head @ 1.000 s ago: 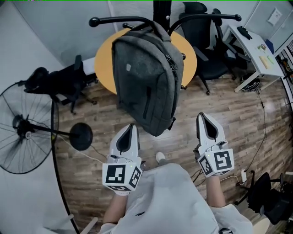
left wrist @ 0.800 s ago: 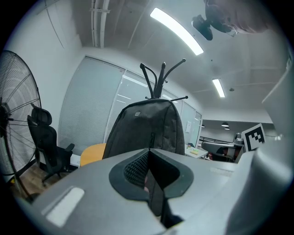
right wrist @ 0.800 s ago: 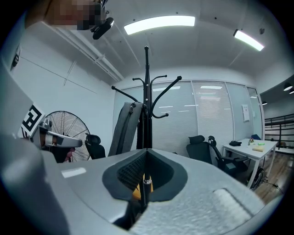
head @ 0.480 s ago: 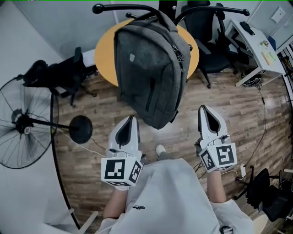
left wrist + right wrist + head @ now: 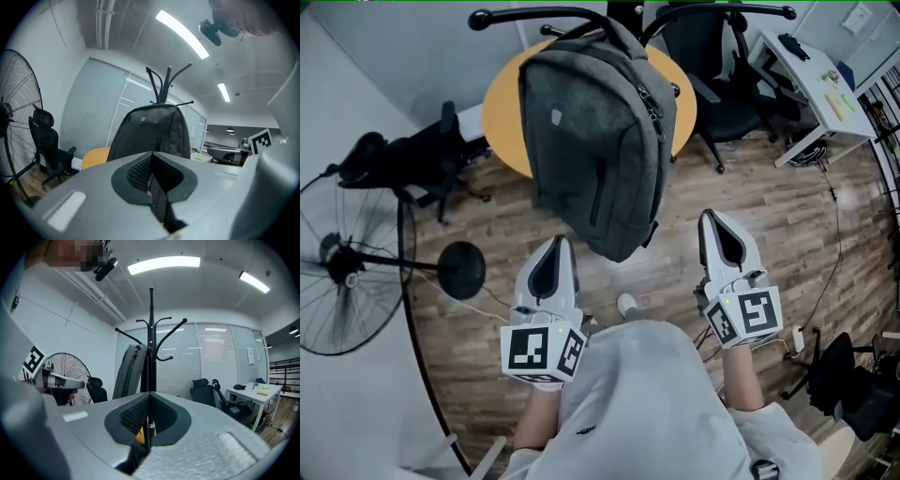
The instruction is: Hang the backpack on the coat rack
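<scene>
A grey backpack (image 5: 595, 141) hangs by its top from the black coat rack (image 5: 534, 16), its body clear of the floor. Both grippers are below it and apart from it. My left gripper (image 5: 551, 246) is shut and holds nothing, and so is my right gripper (image 5: 715, 225). In the left gripper view the backpack (image 5: 152, 131) faces me under the rack's hooks (image 5: 161, 84), beyond the shut left gripper (image 5: 151, 154). In the right gripper view the backpack (image 5: 129, 371) shows edge-on against the rack's pole (image 5: 151, 333), past the shut right gripper (image 5: 149, 393).
A round yellow table (image 5: 502, 112) stands behind the rack. A big floor fan (image 5: 347, 262) is at the left, with a black chair (image 5: 412, 164) near it. An office chair (image 5: 722, 84) and a white desk (image 5: 811, 84) are at the right. Cables lie on the wooden floor (image 5: 806, 347).
The backpack keeps hanging on the rack. Both grippers stay shut and almost in place; the left one has drifted slightly toward the person.
</scene>
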Available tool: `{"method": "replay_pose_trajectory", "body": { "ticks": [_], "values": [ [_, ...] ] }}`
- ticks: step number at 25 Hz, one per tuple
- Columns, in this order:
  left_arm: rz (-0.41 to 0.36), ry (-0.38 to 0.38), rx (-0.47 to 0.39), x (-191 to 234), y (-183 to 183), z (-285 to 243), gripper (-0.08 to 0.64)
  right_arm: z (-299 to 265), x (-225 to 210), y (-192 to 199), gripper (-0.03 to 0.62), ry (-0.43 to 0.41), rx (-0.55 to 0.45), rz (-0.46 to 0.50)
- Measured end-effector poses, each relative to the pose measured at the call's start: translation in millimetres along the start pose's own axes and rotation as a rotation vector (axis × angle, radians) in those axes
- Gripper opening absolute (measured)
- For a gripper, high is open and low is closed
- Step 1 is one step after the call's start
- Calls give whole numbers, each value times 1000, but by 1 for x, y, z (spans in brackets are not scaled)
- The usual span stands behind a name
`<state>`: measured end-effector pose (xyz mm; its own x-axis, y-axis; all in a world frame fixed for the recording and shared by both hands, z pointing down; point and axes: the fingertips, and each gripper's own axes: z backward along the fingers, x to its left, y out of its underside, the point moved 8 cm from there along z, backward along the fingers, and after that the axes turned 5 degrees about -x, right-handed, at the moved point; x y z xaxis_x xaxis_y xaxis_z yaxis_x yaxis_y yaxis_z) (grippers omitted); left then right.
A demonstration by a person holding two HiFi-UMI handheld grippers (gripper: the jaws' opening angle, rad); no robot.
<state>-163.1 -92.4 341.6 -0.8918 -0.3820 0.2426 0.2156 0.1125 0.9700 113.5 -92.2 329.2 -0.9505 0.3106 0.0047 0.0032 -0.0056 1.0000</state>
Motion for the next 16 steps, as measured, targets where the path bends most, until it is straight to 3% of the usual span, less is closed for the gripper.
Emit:
{"method": "replay_pose_trajectory", "body": {
  "ticks": [16],
  "values": [
    [-4, 2, 23, -3, -4, -6, 18, -3, -1, 2, 2, -3, 12, 5]
  ]
}}
